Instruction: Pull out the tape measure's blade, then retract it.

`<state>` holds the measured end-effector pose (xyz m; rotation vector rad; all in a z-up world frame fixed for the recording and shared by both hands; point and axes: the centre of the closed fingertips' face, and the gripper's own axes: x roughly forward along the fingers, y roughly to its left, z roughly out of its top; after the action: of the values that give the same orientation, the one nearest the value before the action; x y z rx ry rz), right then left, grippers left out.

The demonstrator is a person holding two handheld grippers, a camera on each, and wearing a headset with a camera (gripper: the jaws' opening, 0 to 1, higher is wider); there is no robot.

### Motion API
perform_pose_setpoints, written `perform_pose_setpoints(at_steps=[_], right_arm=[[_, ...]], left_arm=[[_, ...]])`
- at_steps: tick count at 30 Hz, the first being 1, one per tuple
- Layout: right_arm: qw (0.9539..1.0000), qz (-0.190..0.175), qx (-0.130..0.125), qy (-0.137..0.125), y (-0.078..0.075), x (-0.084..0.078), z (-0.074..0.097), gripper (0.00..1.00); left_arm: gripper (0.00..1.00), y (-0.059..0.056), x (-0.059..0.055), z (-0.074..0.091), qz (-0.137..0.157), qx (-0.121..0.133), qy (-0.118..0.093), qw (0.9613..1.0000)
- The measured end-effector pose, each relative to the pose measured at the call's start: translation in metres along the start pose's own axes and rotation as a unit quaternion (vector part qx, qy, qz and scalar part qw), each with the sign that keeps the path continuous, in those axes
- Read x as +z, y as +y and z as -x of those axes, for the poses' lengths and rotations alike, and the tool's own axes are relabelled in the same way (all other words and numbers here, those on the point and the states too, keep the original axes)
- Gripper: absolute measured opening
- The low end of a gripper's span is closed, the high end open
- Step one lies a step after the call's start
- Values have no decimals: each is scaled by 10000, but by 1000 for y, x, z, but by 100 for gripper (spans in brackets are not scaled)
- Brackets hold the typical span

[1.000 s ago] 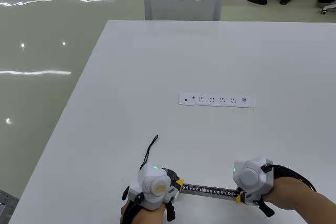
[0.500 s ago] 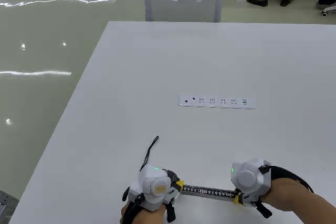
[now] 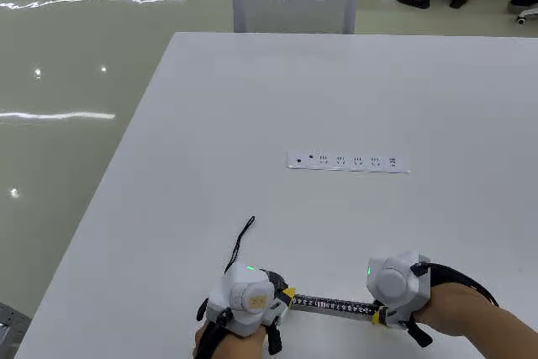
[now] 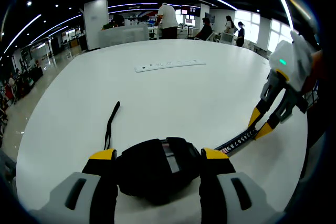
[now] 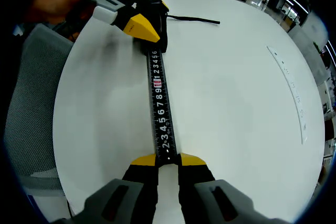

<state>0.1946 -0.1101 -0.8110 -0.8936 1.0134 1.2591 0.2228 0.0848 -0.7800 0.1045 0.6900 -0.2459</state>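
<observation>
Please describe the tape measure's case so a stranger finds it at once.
On the white table, look at the near edge, where the left hand-held gripper clamps a black case. Unlike the white power strip beyond, it trails a black strap and a numbered blade.

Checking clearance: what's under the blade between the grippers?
Only bare table beside and below the blade. Its underside is covered, so contact cannot be told. The right gripper hides its tip; the case, in the left gripper, hides the rest.
</observation>
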Motion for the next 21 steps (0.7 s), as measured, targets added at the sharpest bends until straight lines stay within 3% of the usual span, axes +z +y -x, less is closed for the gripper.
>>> perform_pose_setpoints(at_steps=[10, 21], right_arm=[[10000, 13, 9, -15, 0, 5, -4, 13], [10000, 17, 19, -50, 1, 11, -7, 13]], left_arm=[[59, -1, 0, 0, 4, 2, 3, 10000], [59, -4, 8, 11, 13, 11, 5, 10000]])
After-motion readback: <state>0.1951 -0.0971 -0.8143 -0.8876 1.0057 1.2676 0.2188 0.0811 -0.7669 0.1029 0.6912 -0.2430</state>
